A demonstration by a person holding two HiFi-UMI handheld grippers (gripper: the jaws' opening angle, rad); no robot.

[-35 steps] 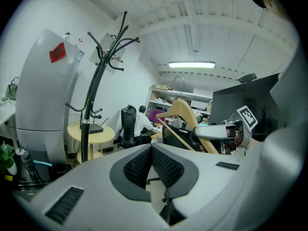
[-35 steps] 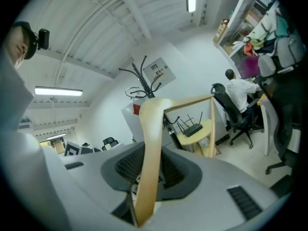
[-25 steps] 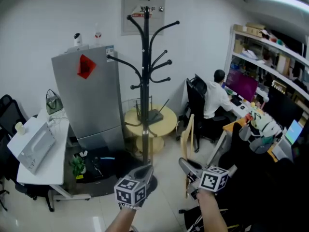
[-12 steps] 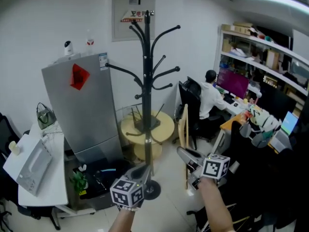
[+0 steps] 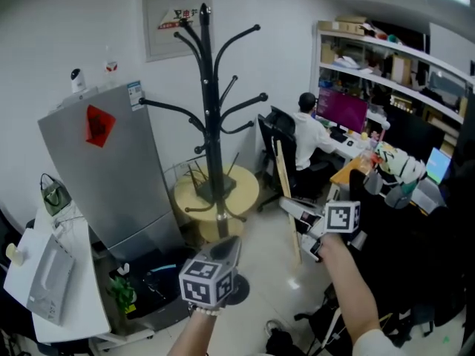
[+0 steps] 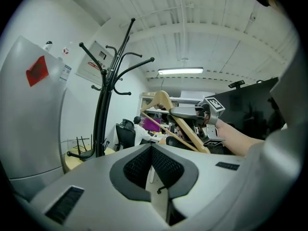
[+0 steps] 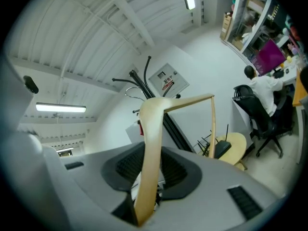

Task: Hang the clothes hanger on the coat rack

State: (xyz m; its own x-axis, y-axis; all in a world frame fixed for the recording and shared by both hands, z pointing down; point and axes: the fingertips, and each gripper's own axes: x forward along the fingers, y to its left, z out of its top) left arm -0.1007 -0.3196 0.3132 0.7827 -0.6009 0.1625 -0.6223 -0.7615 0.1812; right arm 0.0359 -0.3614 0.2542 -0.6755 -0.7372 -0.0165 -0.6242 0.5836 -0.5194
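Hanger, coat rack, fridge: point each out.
hanger (image 7: 153, 134), right gripper view, wooden arm below the bend.
coat rack (image 5: 211, 124), head view, black centre pole.
fridge (image 5: 111, 184), head view, grey door.

Head cam: high, faces fwd + steeply down across the office. Coat rack (image 5: 215, 124) sits mid-frame, a way off. Left gripper (image 5: 226, 247) and right gripper (image 5: 288, 204) are close in at the bottom edge.

Left gripper cam: sits low behind its own jaws, faces roughly level, wide-angle, so lots of ceiling. Coat rack (image 6: 102, 119) at left; right gripper (image 6: 174, 112) w/ hanger (image 6: 180, 126) near, mid-right.

Right gripper cam: behind its own jaws, frame rolled, ceiling at upper left. Hanger (image 7: 149, 143) v. close, down the centre; coat rack (image 7: 173, 128) beyond.

Overlap: all 3 catch the coat rack, round table (image 5: 185, 195) (image 6: 72, 160) (image 7: 236, 148) and seated person (image 5: 308, 128) (image 6: 140, 129) (image 7: 267, 88).
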